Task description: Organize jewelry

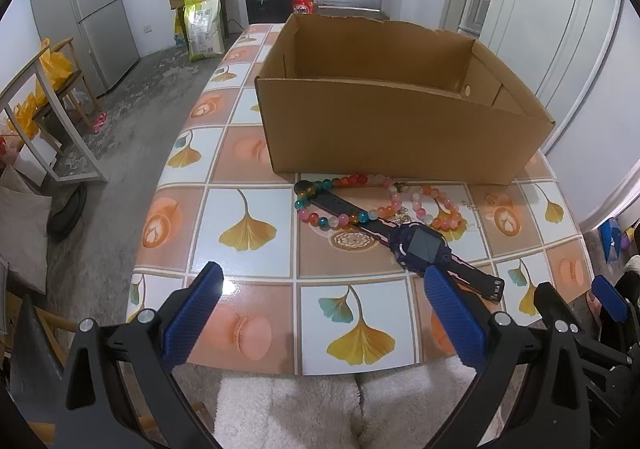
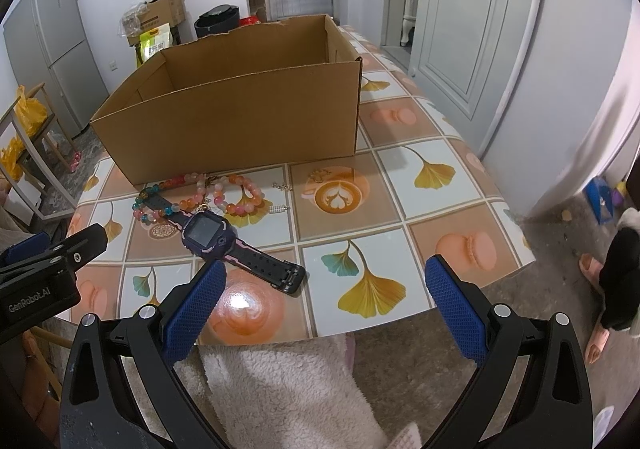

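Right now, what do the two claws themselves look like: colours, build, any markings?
Both match: the left claw and right claw each have two blue, cross-hatch textured pads on matte black angled arms with triangular cut-outs and silver round bolt heads. In the right wrist view, the left claw's black body carries white "GenRobot.AI" lettering. No cables show.

Cardboard box (image 1: 400, 129): matt brown corrugated board, far rim torn rough.
Tablecloth (image 1: 248, 281): glossy, smooth, printed with tile pattern, showing glare near the front edge.
Bead bracelets (image 1: 360, 205): shiny translucent beads, glass or plastic, cannot tell.
Watch (image 2: 224, 245): plastic case, matt rubbery strap, dark smooth screen.
Finger pads (image 2: 456, 305): blue, fine knurled texture.
Garment (image 1: 288, 409), near: fluffy fleece cloth.
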